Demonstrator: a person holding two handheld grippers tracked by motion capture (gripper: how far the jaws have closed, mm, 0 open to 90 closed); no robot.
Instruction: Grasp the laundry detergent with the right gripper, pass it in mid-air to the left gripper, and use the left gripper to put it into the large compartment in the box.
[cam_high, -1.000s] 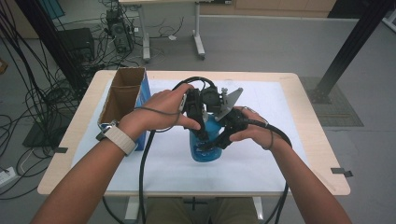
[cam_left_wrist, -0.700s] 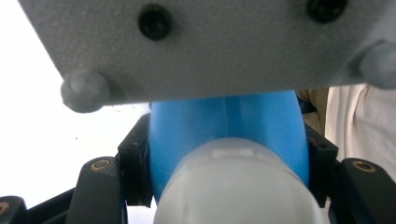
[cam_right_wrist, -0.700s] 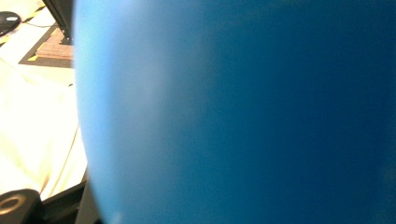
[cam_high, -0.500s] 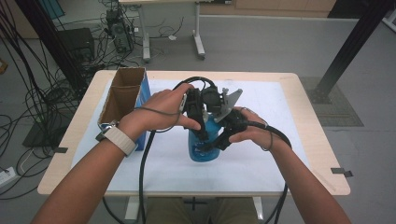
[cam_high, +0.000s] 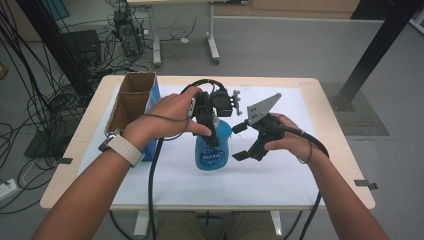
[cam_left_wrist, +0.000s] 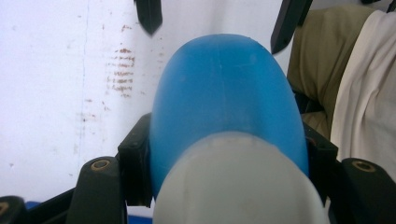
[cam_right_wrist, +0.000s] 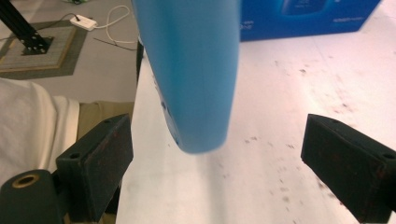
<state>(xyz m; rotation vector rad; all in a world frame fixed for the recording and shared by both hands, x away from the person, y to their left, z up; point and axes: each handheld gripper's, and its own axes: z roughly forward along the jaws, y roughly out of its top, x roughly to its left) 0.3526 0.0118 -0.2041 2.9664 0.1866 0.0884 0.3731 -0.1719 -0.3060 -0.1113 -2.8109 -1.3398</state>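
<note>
High view: left claw (cam_high: 212, 131) clamps blue bottle (cam_high: 212, 150) upright, mid tabletop (cam_high: 280, 175); right claw (cam_high: 241, 140) has just opened wide and drawn rightward, releasing it. Cardboard box (cam_high: 131, 100) far left.
Left gripper view: bottle (cam_left_wrist: 224, 102) pinched at shoulder.
Right gripper view: bottle (cam_right_wrist: 196, 70) between spread pads, untouched; clear sheet rightward, near edge leftward.

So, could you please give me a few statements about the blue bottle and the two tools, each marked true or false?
1. The left tool is clamped on the blue bottle. True.
2. The right tool grips the bottle. False: its jaws have just been opening and stand wide, pads clear of the bottle.
3. The cardboard box stands left of the bottle in the high view. True.
4. The bottle lies flat on the table. False: it is upright.
</note>
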